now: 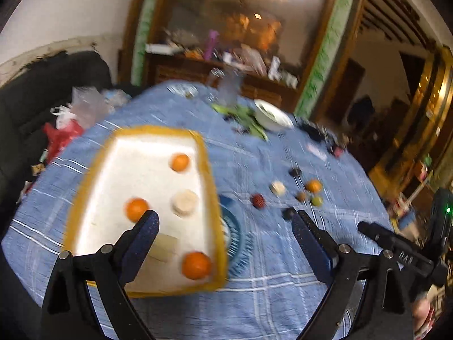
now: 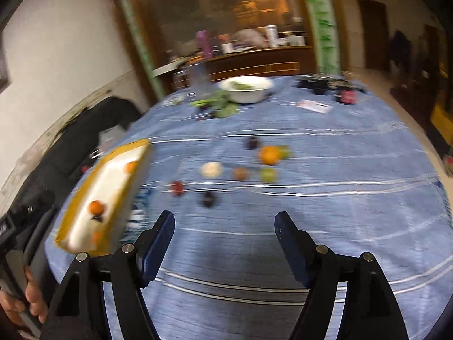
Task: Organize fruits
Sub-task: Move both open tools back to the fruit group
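On the blue cloth ahead of the right claw (image 2: 225, 243), a loose scatter of small fruits lies waiting: an orange (image 2: 269, 155), a green fruit (image 2: 268, 174), a brownish one (image 2: 241, 173), a red one (image 2: 177, 187), two dark ones (image 2: 208, 199) and a pale round piece (image 2: 211, 169). They sit beyond the right claw's tips, the nearest dark fruit a little left of its centre line and well apart from it. By my reckoning the right hand is the better placed for the next pick, since the left claw (image 1: 223, 223) hangs over the tray (image 1: 211, 187), with the scatter off to its right.

Both claws stand wide with nothing between the fingers.

The tray is a shallow rectangle, white inside with a yellow rim, its long side running near to far. In it rest three oranges (image 1: 137, 209), a pale ribbed disc (image 1: 184, 202) and a flat tan piece (image 1: 165, 248), all lying apart from one another.

The fruits are round and would roll easily on the cloth; the oranges look smooth-skinned. Motion blur hides finer texture. The surface (image 2: 339, 198) wears a woven blue cloth with thin white stripes. At its far edge sit a white bowl (image 2: 246, 88) and leafy greens (image 2: 223, 104).
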